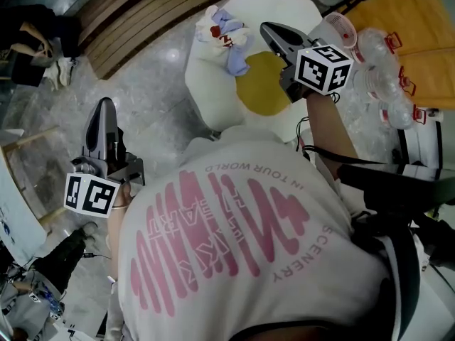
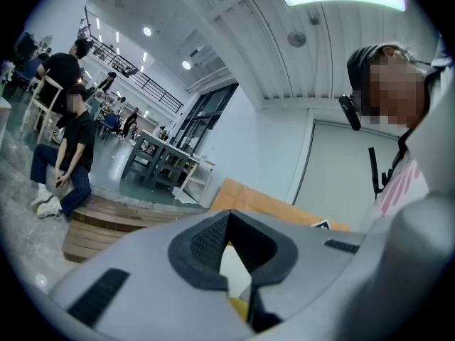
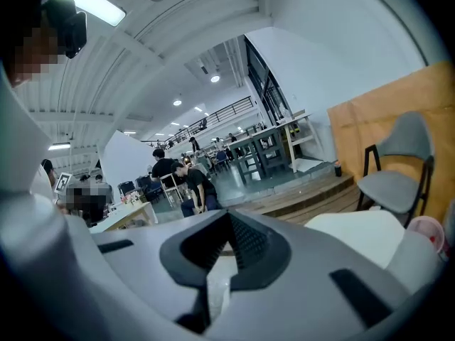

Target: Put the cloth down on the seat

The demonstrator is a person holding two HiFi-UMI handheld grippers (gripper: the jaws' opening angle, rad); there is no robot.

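Note:
A crumpled cloth (image 1: 225, 37), white and pale blue with red marks, lies on the white chair (image 1: 206, 91), at the far edge of its yellow seat pad (image 1: 264, 84). My right gripper (image 1: 267, 29) hovers just right of the cloth, over the seat pad, with its jaws shut and nothing between them. My left gripper (image 1: 105, 105) is held over the marble floor well to the left of the chair, pointing away from me, shut and empty. In both gripper views the jaws (image 2: 227, 216) (image 3: 229, 216) meet at their tips and point out into the room.
Wooden steps (image 1: 135, 9) run along the far left. Several clear plastic bottles (image 1: 384, 69) and an orange board (image 1: 416, 20) stand at the right. A grey chair (image 3: 402, 170) and seated people (image 2: 67, 158) show in the hall beyond.

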